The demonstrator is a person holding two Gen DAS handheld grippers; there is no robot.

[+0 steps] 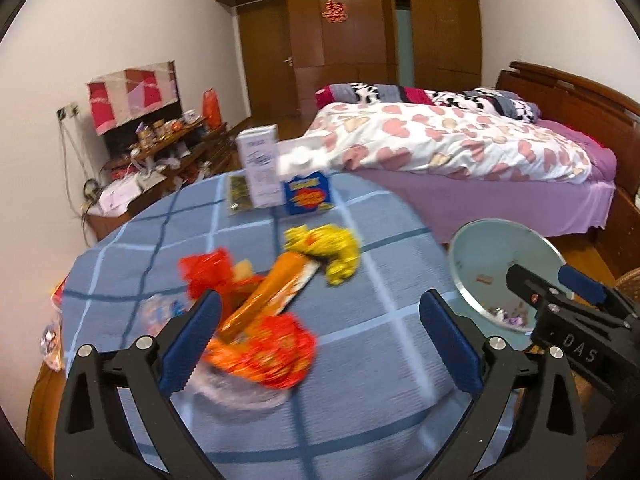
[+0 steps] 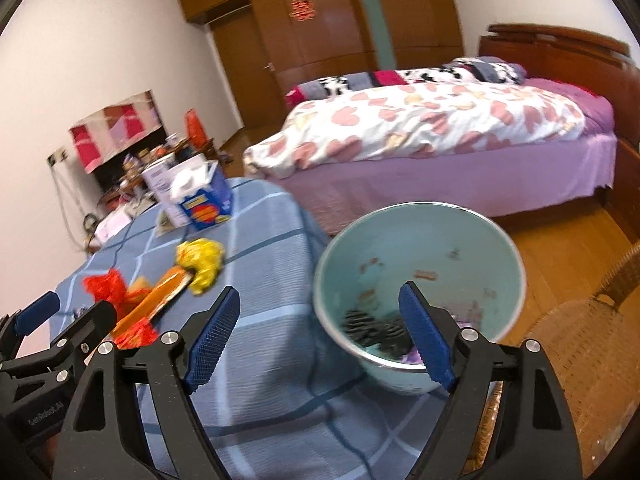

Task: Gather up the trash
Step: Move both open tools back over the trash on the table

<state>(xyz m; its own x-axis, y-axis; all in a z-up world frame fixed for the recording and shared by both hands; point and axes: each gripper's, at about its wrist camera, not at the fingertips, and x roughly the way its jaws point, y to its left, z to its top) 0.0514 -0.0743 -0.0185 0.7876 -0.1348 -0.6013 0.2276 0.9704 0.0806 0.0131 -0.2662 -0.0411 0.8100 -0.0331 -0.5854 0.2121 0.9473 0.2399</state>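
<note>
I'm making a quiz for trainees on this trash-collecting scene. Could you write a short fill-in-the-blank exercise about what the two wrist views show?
1. The crumpled wrappers lie on a checked tablecloth coloured ____.
2. The round bin beside the table is pale ____ inside.
3. The quilt on the bed is printed with pink ____.
4. Both the left hand-held gripper and the right hand-held gripper hold ____.

Missing words: blue; green; hearts; nothing

White letters "DAS" stand on the black body of the right tongs (image 1: 560, 280). "GenRobot.AI" is printed on the black body of the left tongs (image 2: 76, 312). Box labels on the bench are too blurred to read.
</note>
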